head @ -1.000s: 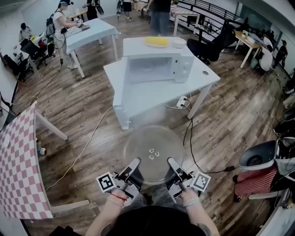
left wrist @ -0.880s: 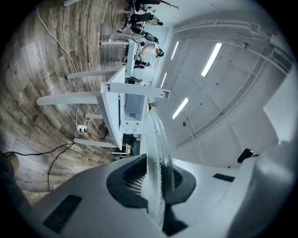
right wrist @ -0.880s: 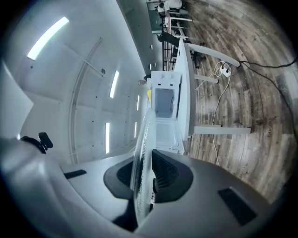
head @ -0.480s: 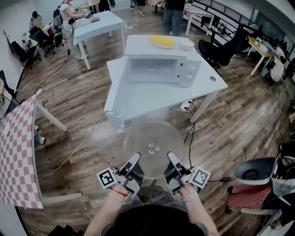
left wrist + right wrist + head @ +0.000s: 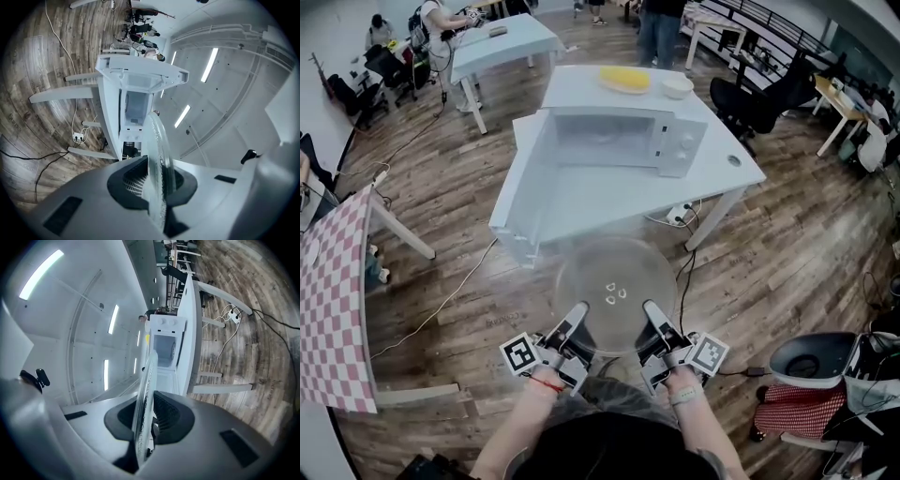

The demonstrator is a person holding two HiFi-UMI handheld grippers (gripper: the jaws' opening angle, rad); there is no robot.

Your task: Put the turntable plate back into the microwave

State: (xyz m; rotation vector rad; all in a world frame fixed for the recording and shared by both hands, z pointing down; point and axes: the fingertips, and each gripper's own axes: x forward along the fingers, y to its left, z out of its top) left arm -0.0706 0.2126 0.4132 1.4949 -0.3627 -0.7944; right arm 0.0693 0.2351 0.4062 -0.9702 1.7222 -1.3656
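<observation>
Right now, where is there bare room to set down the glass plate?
The white table is bare in front of the microwave, right of its open door. The cavity looks empty. Crowded: the microwave's top, with a yellow item and a white bowl.
</observation>
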